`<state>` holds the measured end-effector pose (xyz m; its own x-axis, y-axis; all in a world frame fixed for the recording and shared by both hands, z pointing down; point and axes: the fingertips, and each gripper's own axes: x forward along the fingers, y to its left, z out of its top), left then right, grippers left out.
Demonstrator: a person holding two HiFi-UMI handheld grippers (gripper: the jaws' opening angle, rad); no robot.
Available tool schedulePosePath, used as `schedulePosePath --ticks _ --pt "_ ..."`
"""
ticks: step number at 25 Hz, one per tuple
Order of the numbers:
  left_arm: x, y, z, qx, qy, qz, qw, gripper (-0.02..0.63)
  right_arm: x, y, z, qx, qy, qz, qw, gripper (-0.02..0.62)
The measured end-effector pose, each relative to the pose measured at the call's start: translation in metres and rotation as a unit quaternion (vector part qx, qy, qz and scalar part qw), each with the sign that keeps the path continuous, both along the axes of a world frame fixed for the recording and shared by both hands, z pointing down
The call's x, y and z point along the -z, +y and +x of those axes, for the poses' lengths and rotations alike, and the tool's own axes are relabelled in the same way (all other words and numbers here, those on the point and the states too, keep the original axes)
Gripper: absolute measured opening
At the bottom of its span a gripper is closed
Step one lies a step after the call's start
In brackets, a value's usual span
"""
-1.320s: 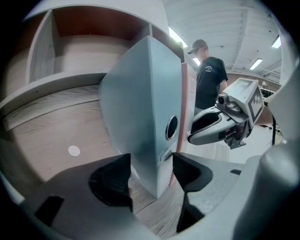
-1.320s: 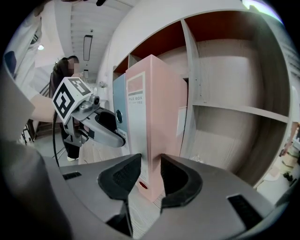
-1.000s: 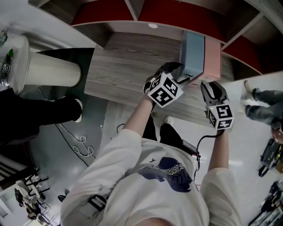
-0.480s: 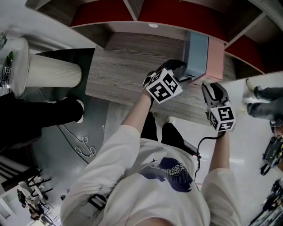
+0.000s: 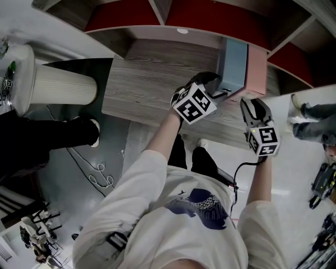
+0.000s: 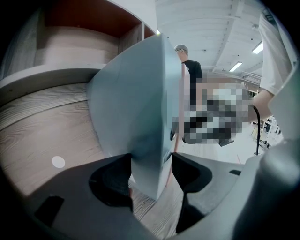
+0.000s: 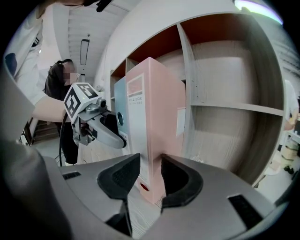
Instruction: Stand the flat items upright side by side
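Note:
Two file boxes stand upright side by side on the wooden shelf (image 5: 152,79), a blue one (image 5: 234,60) on the left and a pink one (image 5: 256,68) on the right. My left gripper (image 5: 218,88) is shut on the near lower corner of the blue box (image 6: 140,108), which fills the gap between its pads (image 6: 151,171). My right gripper (image 5: 252,105) holds the pink box (image 7: 157,108) at its near bottom corner. Its jaws are opening, and the pads (image 7: 150,176) still touch both faces. The right gripper view also shows the blue box (image 7: 119,101) and the left gripper (image 7: 112,133) beside it.
Red-backed shelf compartments (image 5: 189,13) rise behind the boxes. A white ribbed cylinder (image 5: 58,84) stands at the left, beyond the shelf's end. A cable (image 5: 97,176) lies on the floor below. A person's legs and shoes (image 5: 310,113) show at the right.
Both boxes and both grippers sit slightly further right in the head view than a second ago. The grips look the same.

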<state>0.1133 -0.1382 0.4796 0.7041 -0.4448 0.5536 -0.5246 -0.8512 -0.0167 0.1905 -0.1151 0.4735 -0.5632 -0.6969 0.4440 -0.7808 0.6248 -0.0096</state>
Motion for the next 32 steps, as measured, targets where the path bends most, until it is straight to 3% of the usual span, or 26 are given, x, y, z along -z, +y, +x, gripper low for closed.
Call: schedulePosePath --ticks 9,16,19,22,27,32 --pt "0.007 0.000 -0.007 0.025 0.006 0.007 0.9996 0.273 0.013 0.006 0.003 -0.005 -0.014 0.011 1.000 0.155" --pt "0.025 0.007 -0.021 0.074 0.016 0.017 0.9970 0.273 0.028 0.017 0.007 -0.004 -0.027 0.032 0.999 0.156" --pt "0.036 0.015 -0.031 0.109 0.037 0.024 0.9930 0.273 0.040 0.022 0.009 -0.016 -0.046 0.045 0.998 0.156" --pt "0.057 0.032 -0.045 0.161 0.074 0.034 0.9835 0.273 0.058 0.034 0.017 -0.041 -0.066 0.060 0.995 0.155" --pt "0.097 0.067 -0.071 0.249 0.128 0.066 0.9579 0.273 0.095 0.055 0.035 -0.111 -0.106 0.082 0.985 0.141" --pt "0.131 0.111 -0.085 0.284 0.157 0.093 0.9413 0.273 0.131 0.084 0.038 -0.176 -0.123 0.111 0.970 0.131"
